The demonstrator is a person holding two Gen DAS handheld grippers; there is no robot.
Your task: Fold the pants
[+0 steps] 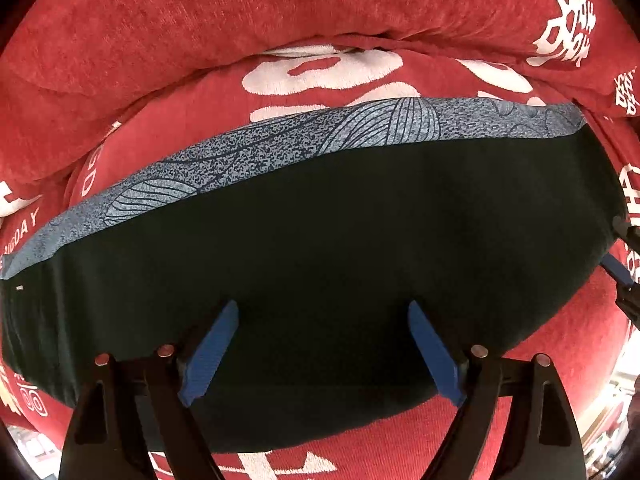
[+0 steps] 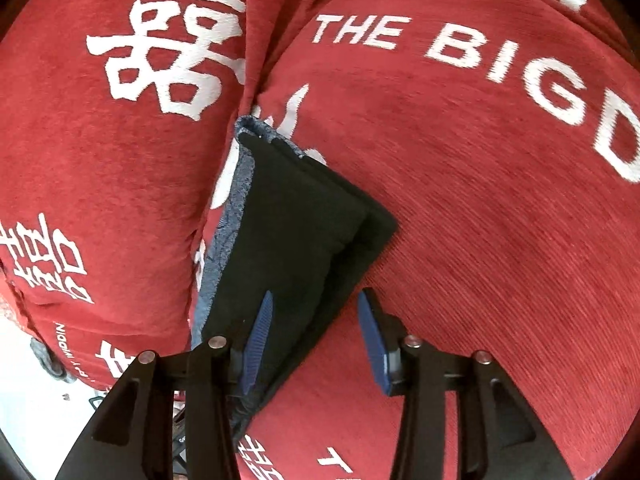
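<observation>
While both grippers stand over the sofa cushion (image 2: 500, 208), the pants (image 1: 320, 240) lie flat on its red seat as a long dark folded band, with a blue patterned strip (image 1: 280, 144) along the edge nearest the backrest (image 1: 240, 12).

Left gripper (image 1: 322, 352): jaws spread wide, nothing between the pads. It looks straight down on the middle of the band, whose long axis runs side to side across its view, so the fingers straddle only flat cloth.

Right gripper (image 2: 316, 344): jaws parted and not gripping; the cloth edge lies between the pads, touching neither as far as can be seen, though the lower fold is partly hidden by the linkage. It sits at one end of the band, and the band runs away from it toward the gap between the cushions.

Judgement: the fold looks largely made. Any further fold would bring one end over along the long axis; the right gripper is the nearer to an end and is lined up with that axis, while the left gripper would have to travel sideways to reach the other end.
</observation>
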